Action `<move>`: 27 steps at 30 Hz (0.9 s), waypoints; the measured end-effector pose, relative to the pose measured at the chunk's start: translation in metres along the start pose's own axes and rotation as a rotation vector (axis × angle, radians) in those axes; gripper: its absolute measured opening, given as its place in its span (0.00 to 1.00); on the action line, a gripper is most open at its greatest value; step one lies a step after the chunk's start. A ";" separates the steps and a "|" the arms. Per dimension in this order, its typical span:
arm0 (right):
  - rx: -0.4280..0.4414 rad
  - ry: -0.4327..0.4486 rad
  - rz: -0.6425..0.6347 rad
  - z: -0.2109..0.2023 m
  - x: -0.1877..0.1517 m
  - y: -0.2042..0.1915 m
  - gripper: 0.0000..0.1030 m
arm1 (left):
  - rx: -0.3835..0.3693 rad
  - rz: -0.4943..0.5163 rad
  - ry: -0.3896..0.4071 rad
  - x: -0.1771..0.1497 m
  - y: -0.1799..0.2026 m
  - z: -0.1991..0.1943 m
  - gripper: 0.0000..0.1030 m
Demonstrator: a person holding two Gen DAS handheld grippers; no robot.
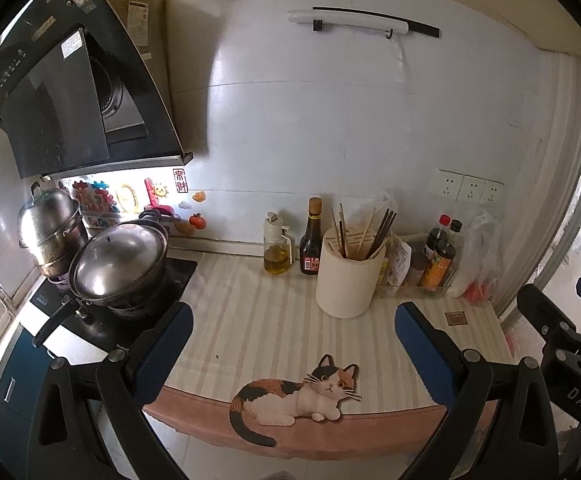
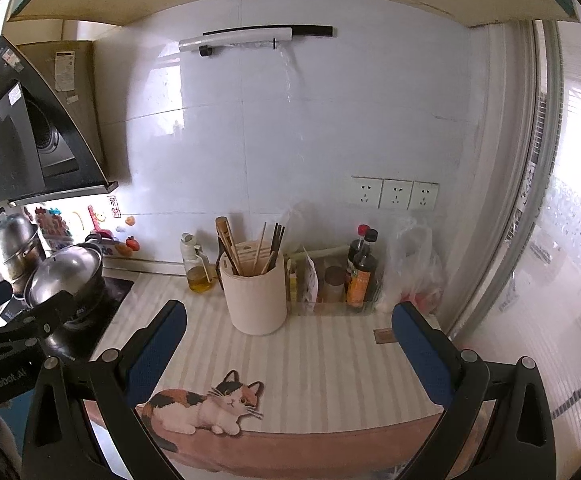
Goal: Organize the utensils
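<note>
Both grippers hang over the near edge of the counter with jaws wide apart, holding nothing.

The left gripper and the right gripper each frame the striped mat with its cat picture at the near edge. Just beyond them, toward the far wall, a cream utensil holder stands upright on the counter. The chopsticks stand in it handle-end down, long axes near vertical, tips fanning slightly left and right. Left of the holder are an oil bottle and a dark sauce bottle; right of it, more bottles and a plastic bag. At far left, lidded pots sit on the stove.
</note>
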State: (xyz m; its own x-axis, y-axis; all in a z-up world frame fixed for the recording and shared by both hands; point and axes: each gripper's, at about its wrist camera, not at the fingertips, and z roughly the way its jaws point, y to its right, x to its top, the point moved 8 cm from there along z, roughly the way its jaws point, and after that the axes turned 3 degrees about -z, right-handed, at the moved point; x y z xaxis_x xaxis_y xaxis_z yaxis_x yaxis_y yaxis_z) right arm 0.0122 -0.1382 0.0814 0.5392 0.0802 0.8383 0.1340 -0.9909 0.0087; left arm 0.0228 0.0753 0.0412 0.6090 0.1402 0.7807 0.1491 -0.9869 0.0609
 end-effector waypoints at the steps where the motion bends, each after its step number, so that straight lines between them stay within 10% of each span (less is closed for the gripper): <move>1: -0.003 0.001 -0.002 0.000 0.001 0.000 1.00 | -0.002 0.000 -0.003 -0.001 0.000 0.001 1.00; 27: -0.004 -0.017 -0.007 0.009 -0.004 -0.005 1.00 | -0.007 0.001 -0.015 -0.004 0.000 0.007 1.00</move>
State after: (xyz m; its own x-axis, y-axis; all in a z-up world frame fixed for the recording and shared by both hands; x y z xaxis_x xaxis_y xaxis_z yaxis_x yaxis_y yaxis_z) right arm 0.0168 -0.1328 0.0732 0.5526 0.0890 0.8287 0.1342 -0.9908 0.0169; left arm 0.0254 0.0753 0.0340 0.6206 0.1404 0.7715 0.1432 -0.9876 0.0646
